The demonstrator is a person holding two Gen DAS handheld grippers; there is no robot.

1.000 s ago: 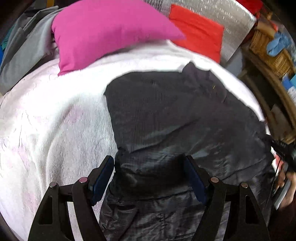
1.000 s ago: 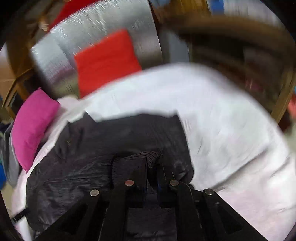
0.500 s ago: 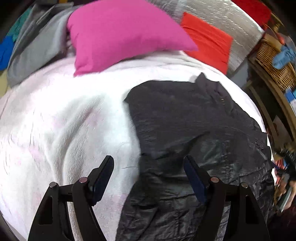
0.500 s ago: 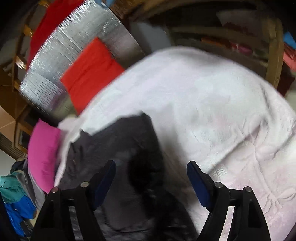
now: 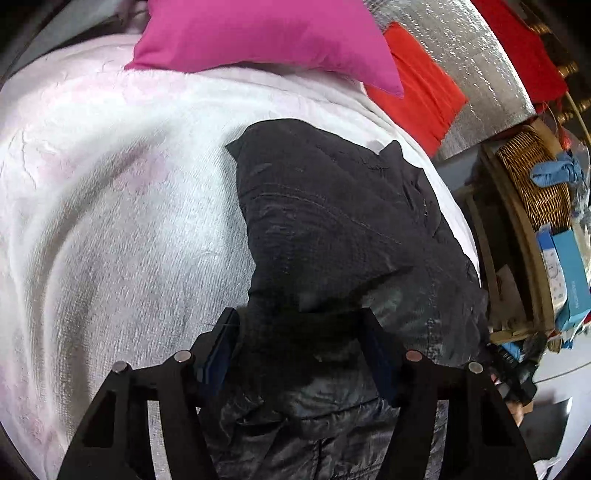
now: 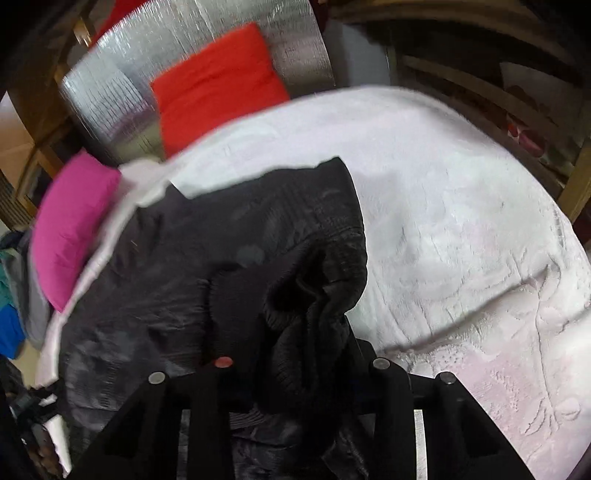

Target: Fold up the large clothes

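My right claw (image 6: 295, 354) clamped on jacket (image 5: 332, 221) cuff, left claw (image 5: 299, 347) apart over near hem; lift w/o dragging, lay flat

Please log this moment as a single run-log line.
item: black quilted jacket on white textured bedspread | left claw: open over jacket | right claw: shut on jacket's knit cuff

Black jacket (image 5: 332, 229); white bedspread (image 5: 110, 221); magenta pillow (image 5: 266, 33)
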